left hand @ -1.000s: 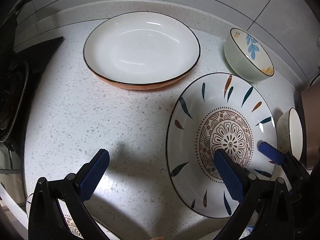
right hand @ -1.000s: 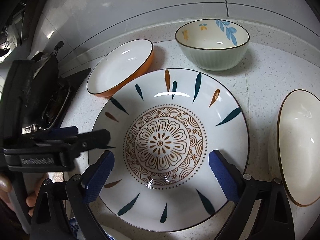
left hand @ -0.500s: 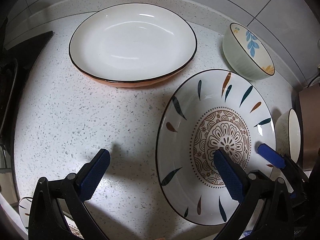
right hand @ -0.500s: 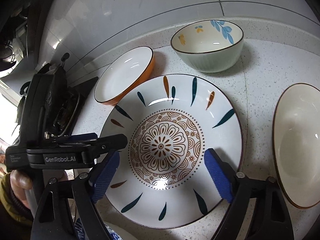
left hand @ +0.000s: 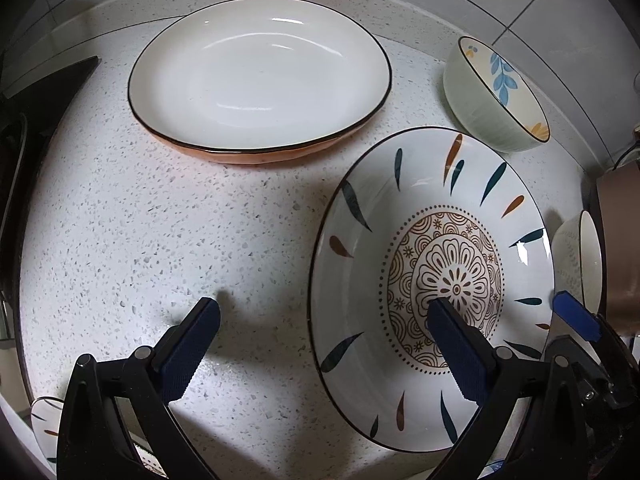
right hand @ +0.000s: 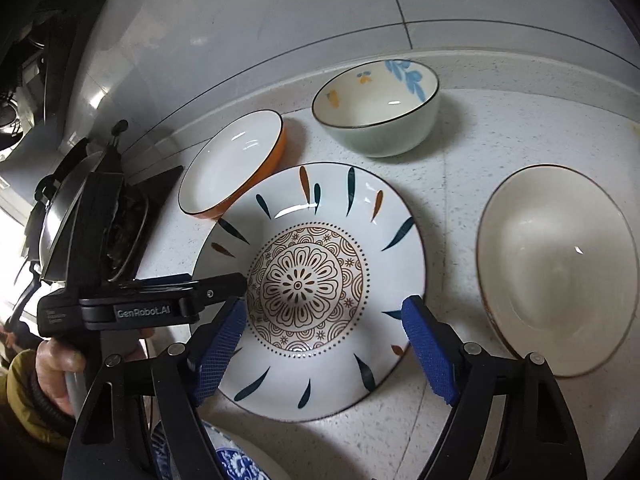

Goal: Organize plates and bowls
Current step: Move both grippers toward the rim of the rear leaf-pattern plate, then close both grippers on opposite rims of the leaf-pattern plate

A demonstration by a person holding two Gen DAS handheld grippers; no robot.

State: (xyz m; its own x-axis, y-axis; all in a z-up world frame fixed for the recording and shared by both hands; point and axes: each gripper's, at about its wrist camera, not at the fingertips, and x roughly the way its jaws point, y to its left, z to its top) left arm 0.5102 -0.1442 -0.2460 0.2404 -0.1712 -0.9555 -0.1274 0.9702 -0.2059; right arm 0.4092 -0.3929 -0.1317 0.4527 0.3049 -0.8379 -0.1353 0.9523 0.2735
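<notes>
Both grippers are held open over a patterned plate, with nothing gripped yet.

Nearest, the right gripper (right hand: pixel 324 344) is spread wide above the patterned plate (right hand: pixel 308 280), which lies flat on the speckled counter (left hand: pixel 160 240); the left gripper (left hand: pixel 324 344) is likewise wide, one finger over the plate, the other over bare counter. An approach step is judged to be in hand. Next, a rim must be straddled and pinched. Beyond, an orange-sided dish (left hand: pixel 260 76) is seen just beside the plate; a cream bowl (right hand: pixel 556 272) to the right; farthest, a leaf-painted bowl (right hand: pixel 376 108) by the wall.
</notes>
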